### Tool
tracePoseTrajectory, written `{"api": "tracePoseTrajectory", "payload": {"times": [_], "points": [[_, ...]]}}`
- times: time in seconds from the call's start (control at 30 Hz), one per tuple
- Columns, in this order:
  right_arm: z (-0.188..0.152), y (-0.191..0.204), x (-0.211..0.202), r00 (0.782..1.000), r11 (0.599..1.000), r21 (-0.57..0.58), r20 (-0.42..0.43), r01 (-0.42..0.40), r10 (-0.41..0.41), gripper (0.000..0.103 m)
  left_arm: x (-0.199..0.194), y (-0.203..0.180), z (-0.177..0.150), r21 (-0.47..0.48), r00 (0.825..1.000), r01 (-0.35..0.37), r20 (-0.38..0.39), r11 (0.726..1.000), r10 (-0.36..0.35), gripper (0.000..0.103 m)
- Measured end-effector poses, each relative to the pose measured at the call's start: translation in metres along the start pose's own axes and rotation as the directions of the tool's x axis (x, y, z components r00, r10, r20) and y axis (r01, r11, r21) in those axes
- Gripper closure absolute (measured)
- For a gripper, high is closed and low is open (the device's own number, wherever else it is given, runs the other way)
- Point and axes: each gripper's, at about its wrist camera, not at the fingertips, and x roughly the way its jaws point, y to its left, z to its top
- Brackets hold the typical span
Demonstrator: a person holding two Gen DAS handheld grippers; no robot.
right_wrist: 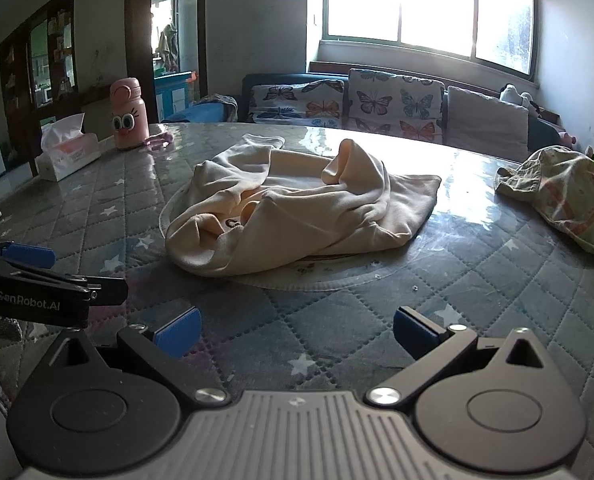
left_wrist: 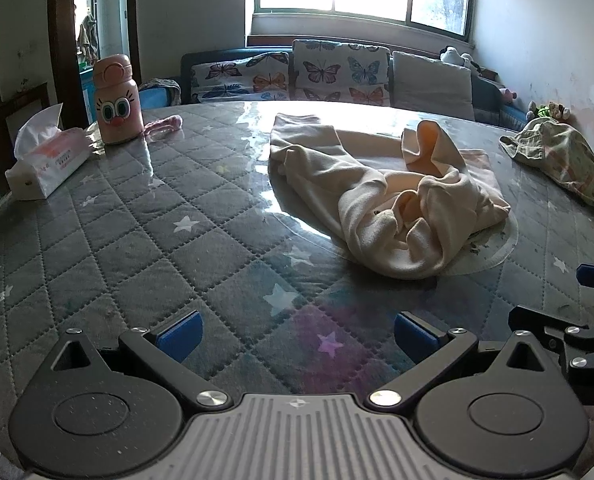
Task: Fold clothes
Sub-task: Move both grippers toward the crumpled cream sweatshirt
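A cream garment point(left_wrist: 381, 196) lies crumpled on the quilted grey table cover point(left_wrist: 145, 240), ahead and to the right in the left wrist view. In the right wrist view the garment point(right_wrist: 297, 216) lies straight ahead, sleeves bunched on top. My left gripper point(left_wrist: 297, 338) is open and empty, low over the table short of the garment. My right gripper point(right_wrist: 295, 334) is open and empty, near the garment's front edge. The right gripper shows at the right edge of the left wrist view point(left_wrist: 569, 336), and the left gripper at the left edge of the right wrist view point(right_wrist: 37, 280).
A pink cartoon bottle point(left_wrist: 117, 100) and a tissue box point(left_wrist: 45, 164) stand at the far left of the table. A patterned green garment point(right_wrist: 569, 196) lies at the far right. A sofa with butterfly cushions point(left_wrist: 329, 74) stands behind the table.
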Motion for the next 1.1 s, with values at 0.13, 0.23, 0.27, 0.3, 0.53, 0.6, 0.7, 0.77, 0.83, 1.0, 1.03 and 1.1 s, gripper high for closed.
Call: {"api": "tracePoseTrajectory", "payload": {"times": [0.13,0.23,0.27,0.3,0.53,0.6,0.7,0.77,0.83,1.0,1.03,1.1], "points": [[-0.001,0.002,-0.002,1.000,1.000,-0.007,-0.001,0.000,0.000,0.000,-0.002,0.000,-0.001,0.001,1.000,-0.005,-0.001,1.000,0.005,0.000],[0.000,0.003,-0.003,1.000,1.000,-0.012,0.001,-0.001,0.001,0.000,-0.003,-0.001,-0.001,0.002,1.000,-0.008,-0.001,1.000,0.008,0.000],[0.000,0.003,-0.003,1.000,1.000,-0.014,0.003,-0.001,0.001,0.000,-0.003,-0.001,-0.001,0.003,1.000,-0.009,-0.001,1.000,0.009,0.000],[0.000,0.004,-0.003,1.000,1.000,-0.015,0.004,-0.001,0.002,0.000,-0.003,-0.001,0.000,0.003,1.000,-0.008,-0.001,1.000,0.008,0.000],[0.003,0.005,0.001,1.000,1.000,-0.027,-0.003,-0.006,0.006,0.000,0.001,-0.002,0.002,0.007,1.000,-0.001,-0.010,1.000,0.001,0.000],[0.004,0.006,0.003,1.000,1.000,-0.030,-0.005,-0.008,0.007,0.000,0.003,-0.002,0.003,0.007,1.000,0.000,-0.015,1.000,0.000,0.000],[0.006,0.005,0.006,1.000,0.999,-0.030,-0.011,-0.011,0.011,0.000,0.007,-0.002,0.005,0.007,1.000,0.000,-0.022,1.000,0.000,0.000],[0.006,0.005,0.007,1.000,1.000,-0.027,-0.014,-0.010,0.010,0.000,0.009,-0.002,0.005,0.005,1.000,0.000,-0.027,1.000,0.000,0.000],[0.007,0.004,0.009,1.000,1.000,-0.024,-0.017,-0.010,0.010,0.000,0.011,-0.002,0.005,0.004,0.999,0.001,-0.032,1.000,-0.001,0.000],[0.007,0.004,0.012,1.000,1.000,-0.021,-0.026,-0.012,0.011,0.000,0.014,-0.003,0.005,0.006,0.999,0.004,-0.041,1.000,-0.004,0.000],[0.007,0.004,0.013,1.000,1.000,-0.021,-0.028,-0.012,0.011,0.000,0.015,-0.003,0.005,0.006,0.999,0.004,-0.043,1.000,-0.004,0.000],[0.007,0.004,0.015,0.999,1.000,-0.020,-0.032,-0.012,0.012,0.000,0.015,-0.003,0.006,0.006,0.999,0.003,-0.045,1.000,-0.003,0.000]]}}
